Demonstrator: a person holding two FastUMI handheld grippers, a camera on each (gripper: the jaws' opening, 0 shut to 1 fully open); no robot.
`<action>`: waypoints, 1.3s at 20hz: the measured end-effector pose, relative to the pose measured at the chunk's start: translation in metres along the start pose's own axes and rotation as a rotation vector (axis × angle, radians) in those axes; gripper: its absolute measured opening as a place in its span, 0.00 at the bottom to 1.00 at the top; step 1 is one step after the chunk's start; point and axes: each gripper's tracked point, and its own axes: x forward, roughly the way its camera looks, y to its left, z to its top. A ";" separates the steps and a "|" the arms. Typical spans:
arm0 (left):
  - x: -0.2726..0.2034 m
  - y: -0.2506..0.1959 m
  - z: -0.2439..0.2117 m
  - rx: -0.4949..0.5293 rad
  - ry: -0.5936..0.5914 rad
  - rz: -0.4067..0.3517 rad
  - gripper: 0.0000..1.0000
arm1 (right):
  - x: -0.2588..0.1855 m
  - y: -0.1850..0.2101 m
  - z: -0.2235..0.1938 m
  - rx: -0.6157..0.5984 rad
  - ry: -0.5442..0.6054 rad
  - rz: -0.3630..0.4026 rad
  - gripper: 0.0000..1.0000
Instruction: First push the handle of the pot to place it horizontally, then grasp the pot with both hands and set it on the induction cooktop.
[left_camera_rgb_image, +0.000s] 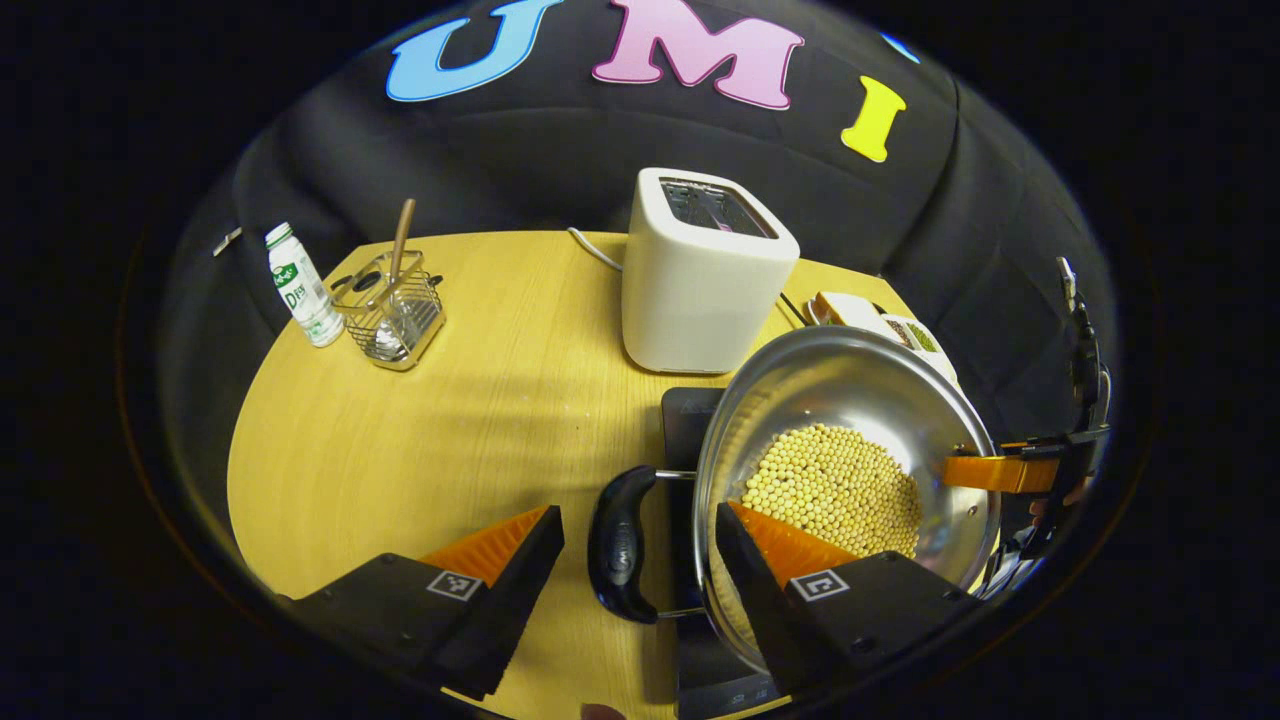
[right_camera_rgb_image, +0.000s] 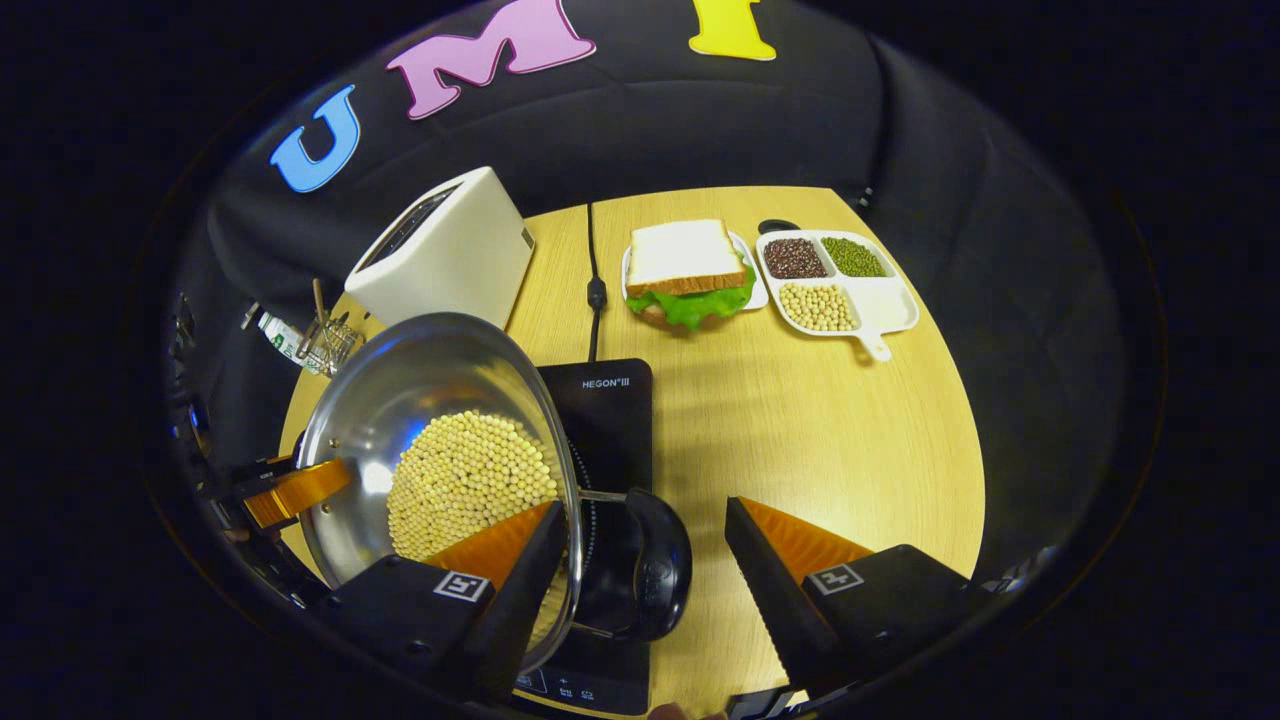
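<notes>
Steel pot, full of pale beans, sits on the induction cooktop. The left gripper straddles its left handle, jaws wide apart; the right gripper likewise brackets the right handle, apparently letting go now it's seated.

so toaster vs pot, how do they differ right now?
The toaster is a white, boxy block standing on the table; the pot is round, shiny metal, sitting over the black induction cooktop. The toaster's slots look empty; the pot holds yellow beans. The toaster stands free, while fingers straddle the pot's rim. Both open upward.
</notes>
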 end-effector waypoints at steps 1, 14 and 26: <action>-0.006 0.001 0.005 0.002 -0.018 0.001 0.96 | -0.005 0.001 0.003 0.001 -0.016 -0.003 0.99; -0.142 -0.021 0.099 0.023 -0.464 -0.040 0.95 | -0.135 0.024 0.080 -0.060 -0.429 -0.045 0.99; -0.235 -0.039 0.134 0.128 -0.729 -0.028 0.95 | -0.231 0.063 0.119 -0.164 -0.754 -0.026 0.99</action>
